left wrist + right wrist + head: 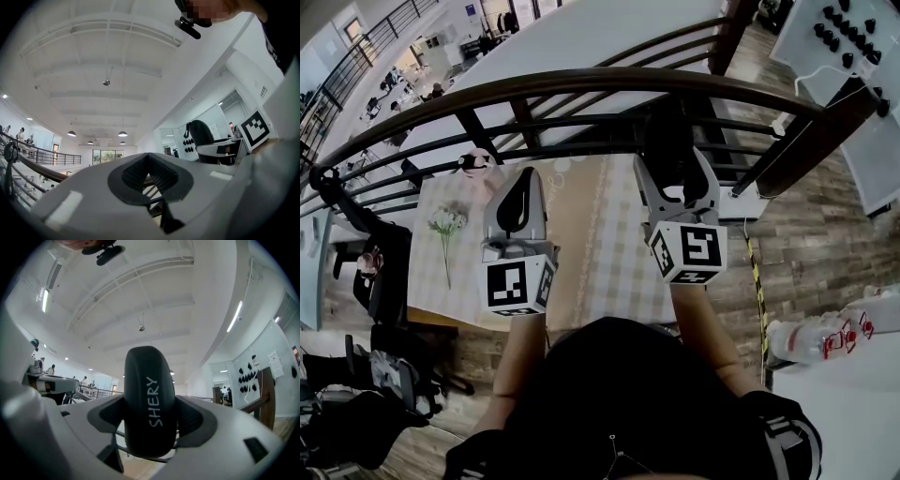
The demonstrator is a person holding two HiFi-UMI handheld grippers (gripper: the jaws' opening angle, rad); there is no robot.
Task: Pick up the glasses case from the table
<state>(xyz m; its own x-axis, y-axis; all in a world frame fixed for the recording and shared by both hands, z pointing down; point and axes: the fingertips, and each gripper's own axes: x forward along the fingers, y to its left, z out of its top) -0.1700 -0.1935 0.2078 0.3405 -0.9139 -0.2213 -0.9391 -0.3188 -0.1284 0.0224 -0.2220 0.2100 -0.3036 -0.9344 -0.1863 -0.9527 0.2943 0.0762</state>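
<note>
A black oval glasses case (150, 404) printed with "SHERY" stands upright between the pads (193, 417) of my right gripper (150, 423), which is shut on it. In the head view that gripper (673, 178) is held up over the table (609, 272), with the dark case (668, 141) rising out of its jaws in front of the railing. My left gripper (523, 202) is raised beside it on the left. Its ribbed pads (159, 172) meet at the tip with nothing between them, so the left gripper (149, 161) is shut and empty. Both gripper views point up at a white ceiling.
A dark wooden railing (581, 89) curves across behind the table. White flowers (445, 225) and a pink toy (476, 167) lie on the checked cloth at the left. Black bags (356, 394) sit on the floor at lower left, plastic bottles (825, 337) at right.
</note>
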